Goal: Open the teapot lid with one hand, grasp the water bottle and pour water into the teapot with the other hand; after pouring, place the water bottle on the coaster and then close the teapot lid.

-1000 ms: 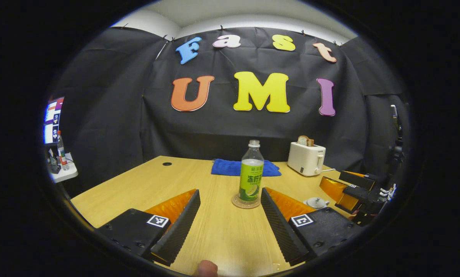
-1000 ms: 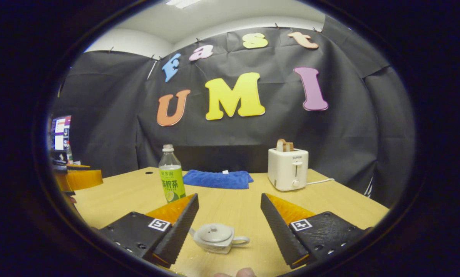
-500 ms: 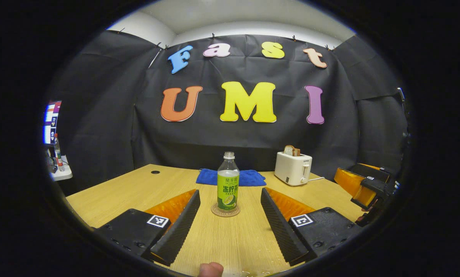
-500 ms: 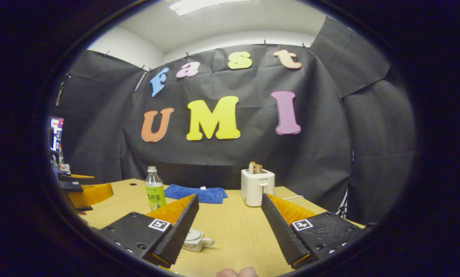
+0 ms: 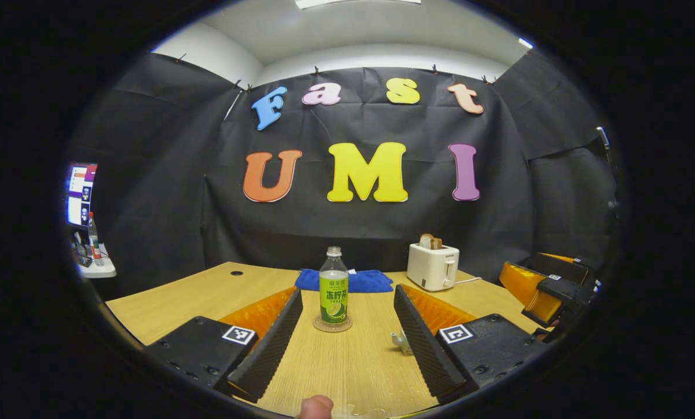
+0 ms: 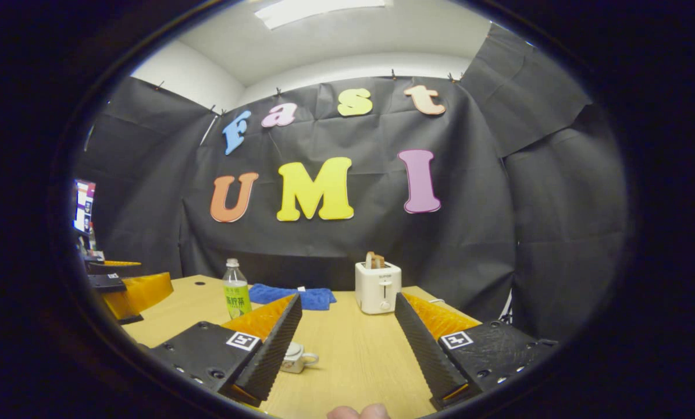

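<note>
On the wooden tabletop (image 5: 207, 291), a clear water bottle (image 5: 333, 285) with a green label stands upright on a round coaster (image 5: 332, 325) — capless, between the spread fingers of the left gripper (image 5: 347, 340). The small white teapot (image 6: 296, 357), lid on, sits partly behind one finger of the right gripper (image 6: 347, 343), also open and empty.

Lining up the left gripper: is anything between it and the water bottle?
Nothing visible. The left gripper is open, and only bare table lies between it and the water bottle on its coaster.
</note>
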